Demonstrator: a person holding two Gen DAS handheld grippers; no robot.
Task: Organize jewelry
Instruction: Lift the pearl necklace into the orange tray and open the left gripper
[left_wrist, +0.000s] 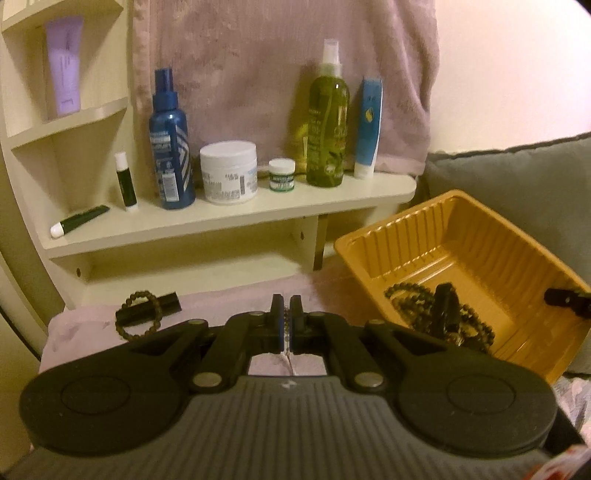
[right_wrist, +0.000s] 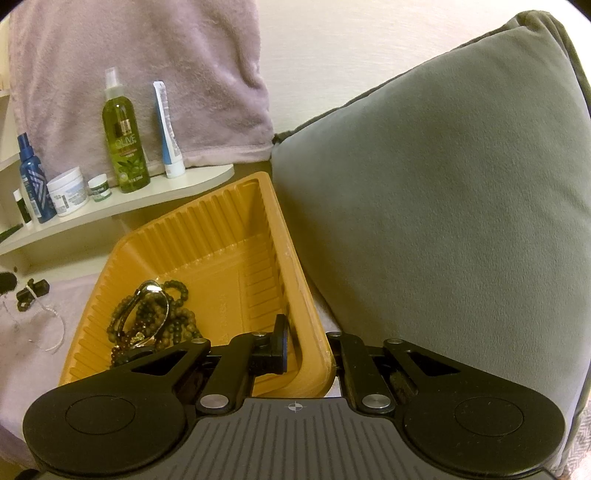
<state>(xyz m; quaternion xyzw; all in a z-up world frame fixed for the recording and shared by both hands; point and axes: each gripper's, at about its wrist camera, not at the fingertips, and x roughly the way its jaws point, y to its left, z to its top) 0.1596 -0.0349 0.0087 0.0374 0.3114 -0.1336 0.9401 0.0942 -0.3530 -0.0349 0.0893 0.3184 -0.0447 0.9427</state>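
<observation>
A beaded bracelet (left_wrist: 138, 315) lies on the lilac cloth (left_wrist: 81, 332) at left, beside a black clip (left_wrist: 147, 310); the left tongs (left_wrist: 286, 306) are clenched on a thin silver chain (left_wrist: 285, 360), which I judge is bound next for the orange tray (left_wrist: 480, 236); the right tongs (right_wrist: 308, 345) pinch that tray's near wall; shelf (left_wrist: 221, 218) of bottles behind, grey cushion (right_wrist: 443, 203) right.
</observation>
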